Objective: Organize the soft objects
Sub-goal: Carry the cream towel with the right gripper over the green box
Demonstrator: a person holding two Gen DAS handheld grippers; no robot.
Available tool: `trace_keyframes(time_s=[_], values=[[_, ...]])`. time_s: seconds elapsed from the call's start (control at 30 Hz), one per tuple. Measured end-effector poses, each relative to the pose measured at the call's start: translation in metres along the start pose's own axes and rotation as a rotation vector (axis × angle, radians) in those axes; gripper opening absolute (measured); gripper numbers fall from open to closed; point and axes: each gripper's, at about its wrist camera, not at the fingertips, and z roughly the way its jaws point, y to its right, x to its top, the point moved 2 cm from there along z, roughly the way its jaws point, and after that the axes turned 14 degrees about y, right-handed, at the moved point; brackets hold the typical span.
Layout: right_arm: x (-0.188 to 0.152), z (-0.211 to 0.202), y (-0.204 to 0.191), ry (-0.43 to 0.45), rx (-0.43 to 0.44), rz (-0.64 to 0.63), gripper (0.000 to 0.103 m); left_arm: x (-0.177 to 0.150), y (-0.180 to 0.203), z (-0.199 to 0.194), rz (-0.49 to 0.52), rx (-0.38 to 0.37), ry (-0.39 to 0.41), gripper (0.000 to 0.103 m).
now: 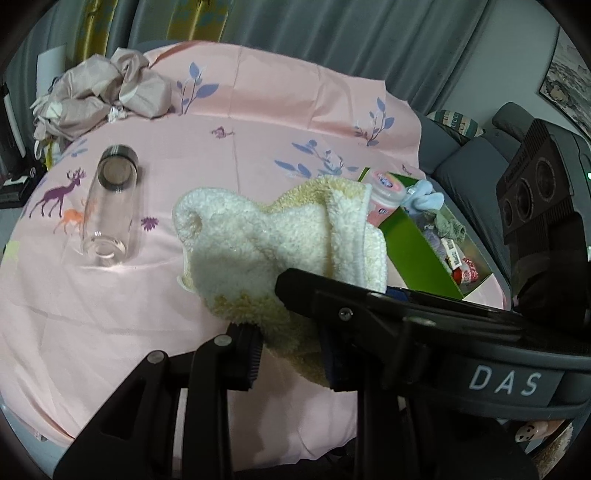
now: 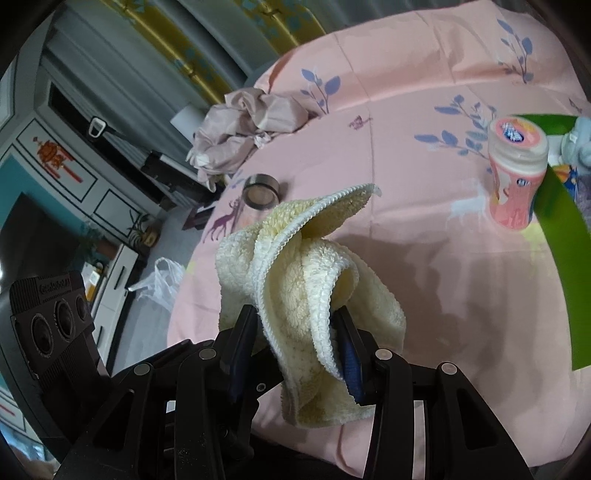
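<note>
Pink tablecloth (image 1: 258, 122) with deer and leaf prints covers a round table; grey curtains (image 1: 332, 29) behind. Cream fluffy towel (image 1: 258, 236) hangs lifted off the cloth near the table's front edge, bunched and folded, held between both grippers. Left gripper (image 1: 291, 354) is clamped on the towel's lower yellowish edge, fabric pinched between its pads. Right gripper (image 2: 299, 343) is clenched on another bunch of the same towel (image 2: 306, 280), blue pad (image 2: 351, 365) pressing into the folds. In the left wrist view the right gripper's body crosses in front of the towel's lower right.

Clear glass bottle (image 1: 110, 206) with a dark metal cap lies on its side, well apart to the towel's left. Crumpled mauve fabric (image 1: 107, 92) sits at the table's far left edge. Pink plastic jar (image 2: 517, 166) stands just beside a green box (image 1: 417, 251), which holds a light blue soft item (image 1: 424, 199) and other small things. White plastic bag (image 2: 162, 280) lies on the floor.
</note>
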Motion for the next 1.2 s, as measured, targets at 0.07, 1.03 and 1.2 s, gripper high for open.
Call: trace_keyframes(time_s=[0.07,1.03,1.2], values=[[0.002,-0.005,-0.003,0.016,0.001,-0.011,0.046,0.002,0.002,-0.003,0.009,-0.003,0.012,0.023],[0.037,-0.044,-0.014,0.163,0.002,-0.103,0.046,0.040,0.030,-0.015,0.099,-0.042,0.127,0.023],[0.047,-0.045,-0.016,0.184,0.031,-0.123,0.046,0.051,0.032,-0.015,0.109,-0.027,0.157,0.023]])
